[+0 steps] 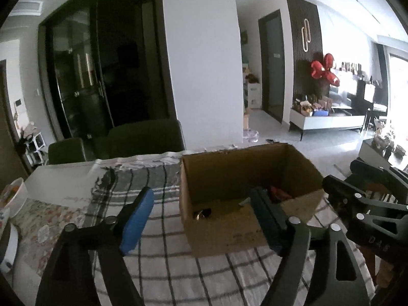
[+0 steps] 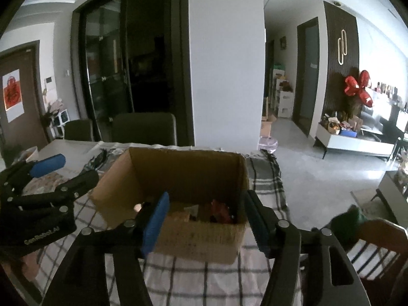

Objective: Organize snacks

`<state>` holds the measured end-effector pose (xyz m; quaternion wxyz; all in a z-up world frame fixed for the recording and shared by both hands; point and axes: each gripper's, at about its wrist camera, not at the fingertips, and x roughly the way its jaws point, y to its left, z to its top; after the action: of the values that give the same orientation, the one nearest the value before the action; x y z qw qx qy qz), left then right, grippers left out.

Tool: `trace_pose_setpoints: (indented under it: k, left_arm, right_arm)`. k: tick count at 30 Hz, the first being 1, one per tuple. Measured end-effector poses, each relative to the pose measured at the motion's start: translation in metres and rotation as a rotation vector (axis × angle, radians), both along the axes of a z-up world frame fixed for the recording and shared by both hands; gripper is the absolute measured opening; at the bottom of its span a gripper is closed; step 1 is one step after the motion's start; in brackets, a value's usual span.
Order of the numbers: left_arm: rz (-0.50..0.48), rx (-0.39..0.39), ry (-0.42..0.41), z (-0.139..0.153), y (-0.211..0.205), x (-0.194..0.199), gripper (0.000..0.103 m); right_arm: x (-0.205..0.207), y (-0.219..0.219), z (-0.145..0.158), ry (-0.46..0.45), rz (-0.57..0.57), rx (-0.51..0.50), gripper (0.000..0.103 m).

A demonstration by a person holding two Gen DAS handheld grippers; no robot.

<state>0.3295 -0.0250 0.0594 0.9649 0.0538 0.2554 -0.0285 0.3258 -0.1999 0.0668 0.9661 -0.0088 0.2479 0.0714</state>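
- Snacks [image 2: 219, 211] lie in the box [image 2: 178, 173] on the checked cloth [image 2: 204, 280].
- Left gripper [image 1: 204, 219] and right gripper [image 2: 206, 221]: both spread, empty, hovering at the box.
- No loose snacks visible; likely nearly done.

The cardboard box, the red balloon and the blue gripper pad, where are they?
cardboard box [image 2: 204, 239]: right wrist view, on its front wall.
red balloon [image 1: 323, 70]: left wrist view, on its shiny middle.
blue gripper pad [image 1: 136, 221]: left wrist view, on its flat inner face.
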Motion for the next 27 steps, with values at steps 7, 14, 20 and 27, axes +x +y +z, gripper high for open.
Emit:
trace_pose_setpoints:
  k: [7,14,20,27]
  left_arm:
    - [0.006,-0.011,-0.047,0.016,0.003,-0.063,0.091]
    - [0.016,-0.019,-0.070,0.025,0.004,-0.121,0.101]
    - [0.017,-0.009,-0.106,0.029,0.005,-0.163,0.103]
    - [0.022,0.010,-0.130,0.034,0.005,-0.208,0.103]
  right_arm:
    - [-0.056,-0.003,0.015,-0.015,-0.012,0.033,0.072]
    - [-0.113,-0.002,0.021,-0.034,-0.033,0.033,0.074]
    - [-0.165,-0.004,0.026,-0.066,-0.054,0.039,0.080]
    - [-0.214,0.000,0.028,-0.087,-0.042,0.030,0.081]
